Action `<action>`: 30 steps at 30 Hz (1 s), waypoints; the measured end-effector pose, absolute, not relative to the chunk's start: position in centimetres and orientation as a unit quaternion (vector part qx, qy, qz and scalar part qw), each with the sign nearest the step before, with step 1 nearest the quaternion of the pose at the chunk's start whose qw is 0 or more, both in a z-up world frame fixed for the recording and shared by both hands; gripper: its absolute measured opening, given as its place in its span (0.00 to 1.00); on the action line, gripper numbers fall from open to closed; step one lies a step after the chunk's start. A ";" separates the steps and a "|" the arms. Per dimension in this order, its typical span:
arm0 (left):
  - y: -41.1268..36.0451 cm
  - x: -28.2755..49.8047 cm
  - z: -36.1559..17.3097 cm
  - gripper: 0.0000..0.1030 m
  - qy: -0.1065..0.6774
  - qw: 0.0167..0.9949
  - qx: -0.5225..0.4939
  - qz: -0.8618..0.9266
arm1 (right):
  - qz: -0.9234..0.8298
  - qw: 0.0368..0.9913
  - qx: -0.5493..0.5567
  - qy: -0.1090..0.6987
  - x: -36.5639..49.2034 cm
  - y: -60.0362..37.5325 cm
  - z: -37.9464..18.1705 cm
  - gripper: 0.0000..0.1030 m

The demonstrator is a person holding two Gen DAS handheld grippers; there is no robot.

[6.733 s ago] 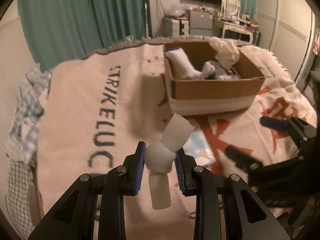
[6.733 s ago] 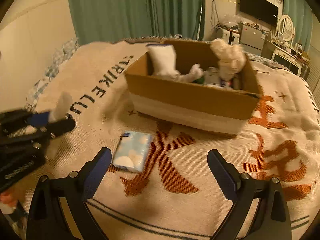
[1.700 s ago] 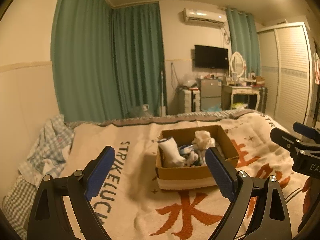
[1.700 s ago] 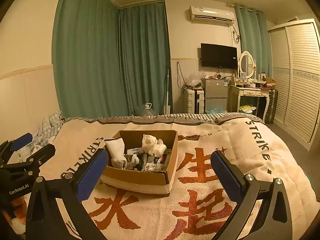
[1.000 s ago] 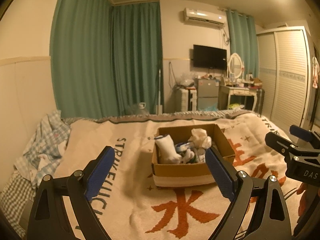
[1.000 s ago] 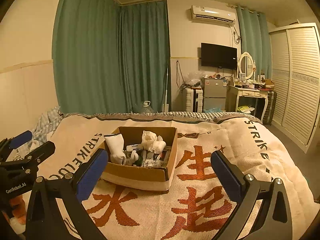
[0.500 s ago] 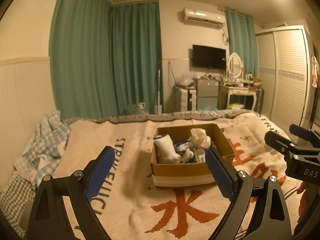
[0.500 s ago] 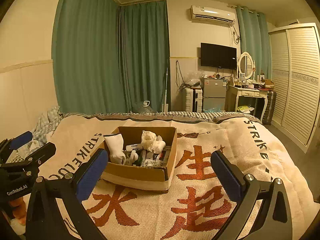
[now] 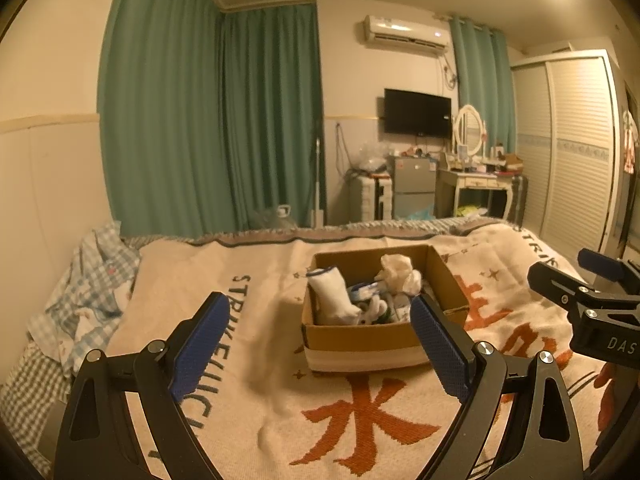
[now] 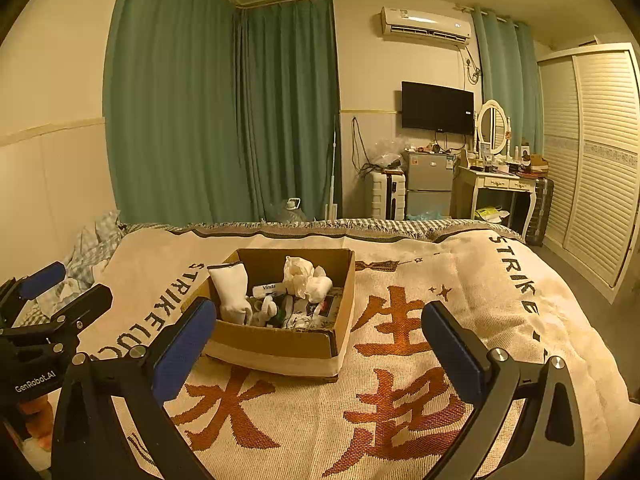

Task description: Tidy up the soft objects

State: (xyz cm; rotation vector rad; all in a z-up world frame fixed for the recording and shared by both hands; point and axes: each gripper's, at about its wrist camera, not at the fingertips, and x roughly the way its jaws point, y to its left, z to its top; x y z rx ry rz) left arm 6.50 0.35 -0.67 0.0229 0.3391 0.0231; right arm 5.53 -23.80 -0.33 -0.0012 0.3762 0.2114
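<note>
A brown cardboard box (image 9: 360, 346) stands on the bed, also in the right wrist view (image 10: 276, 346). It holds soft things: a white sock (image 9: 332, 296) (image 10: 234, 292), a crumpled white cloth (image 9: 400, 272) (image 10: 306, 276) and several small packets. My left gripper (image 9: 320, 344) is open and empty, held back from the box. My right gripper (image 10: 320, 344) is open and empty, also well short of the box. Each gripper shows at the edge of the other's view.
A cream blanket with orange characters and dark lettering (image 10: 400, 360) covers the bed. Checked bedding (image 9: 80, 292) is bunched at the left. Green curtains (image 10: 224, 120), a TV (image 10: 438, 106), a dressing table (image 10: 496, 184) and louvred wardrobe doors (image 10: 592, 152) lie beyond.
In the last second almost nothing moved; the views shifted only slightly. Earlier, the left gripper held a white sock near the box; now both grippers are empty and further back.
</note>
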 end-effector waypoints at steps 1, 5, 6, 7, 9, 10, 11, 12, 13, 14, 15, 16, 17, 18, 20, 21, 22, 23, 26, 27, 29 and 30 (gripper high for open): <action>0.4 6.5 -0.7 0.90 0.169 0.986 0.011 0.011 | 0.105 0.977 0.000 0.187 5.5 -23.8 -0.3 1.00; 0.4 6.5 -0.7 0.90 0.169 0.985 0.011 0.012 | 0.105 0.977 -0.002 0.187 5.4 -23.8 -0.4 1.00; 0.4 6.4 -0.7 0.90 0.169 0.985 0.011 0.013 | 0.106 0.977 -0.001 0.187 5.5 -23.8 -0.4 1.00; 0.5 6.4 -0.7 0.90 0.169 0.985 0.010 0.013 | 0.106 0.977 -0.001 0.188 5.5 -23.8 -0.4 1.00; 0.5 6.4 -0.7 0.90 0.169 0.985 0.011 0.013 | 0.106 0.977 -0.001 0.188 5.5 -23.7 -0.4 1.00; 0.5 6.4 -0.7 0.90 0.169 0.985 0.011 0.013 | 0.106 0.977 -0.002 0.188 5.4 -23.8 -0.4 1.00; 0.5 6.4 -0.7 0.90 0.169 0.985 0.011 0.013 | 0.106 0.977 -0.001 0.188 5.5 -23.8 -0.4 1.00; 0.5 6.4 -0.7 0.90 0.169 0.985 0.010 0.013 | 0.105 0.977 -0.001 0.188 5.5 -23.7 -0.4 1.00; 0.5 6.4 -0.7 0.90 0.169 0.985 0.011 0.013 | 0.105 0.977 -0.002 0.188 5.5 -23.7 -0.4 1.00; 0.5 6.4 -0.7 0.90 0.169 0.985 0.011 0.013 | 0.105 0.977 -0.001 0.187 5.5 -23.8 -0.4 1.00; 0.5 6.4 -0.7 0.90 0.169 0.985 0.011 0.013 | 0.106 0.976 -0.001 0.188 5.5 -23.7 -0.4 1.00; 0.5 6.5 -0.7 0.90 0.169 0.985 0.010 0.012 | 0.105 0.976 -0.002 0.188 5.5 -23.7 -0.4 1.00; 0.5 6.4 -0.7 0.90 0.168 0.986 0.010 0.013 | 0.105 0.977 -0.002 0.188 5.5 -23.7 -0.4 1.00; 0.5 6.4 -0.7 0.90 0.168 0.986 0.011 0.014 | 0.106 0.976 -0.002 0.188 5.5 -23.8 -0.4 1.00; 0.6 6.4 -0.7 0.90 0.167 0.986 0.011 0.015 | 0.105 0.976 -0.002 0.188 5.5 -23.7 -0.4 1.00; 0.6 6.4 -0.6 0.90 0.167 0.986 0.010 0.015 | 0.106 0.976 -0.002 0.188 5.5 -23.7 -0.4 1.00; 0.6 6.3 -0.6 0.90 0.167 0.986 0.010 0.015 | 0.106 0.976 -0.002 0.189 5.5 -23.8 -0.4 1.00; 0.7 6.3 -0.7 0.90 0.167 0.986 0.010 0.015 | 0.106 0.976 -0.002 0.189 5.5 -23.8 -0.5 1.00; 0.6 6.3 -0.7 0.90 0.168 0.986 0.010 0.014 | 0.106 0.976 -0.002 0.190 5.5 -23.7 -0.5 1.00; 0.6 6.3 -0.6 0.90 0.168 0.986 0.010 0.014 | 0.106 0.976 -0.002 0.191 5.5 -23.7 -0.6 1.00; 0.6 6.3 -0.6 0.90 0.170 0.985 0.010 0.012 | 0.106 0.976 -0.002 0.192 5.5 -23.7 -0.6 1.00; 0.5 6.3 -0.6 0.90 0.170 0.985 0.010 0.013 | 0.106 0.976 -0.002 0.191 5.6 -23.7 -0.6 1.00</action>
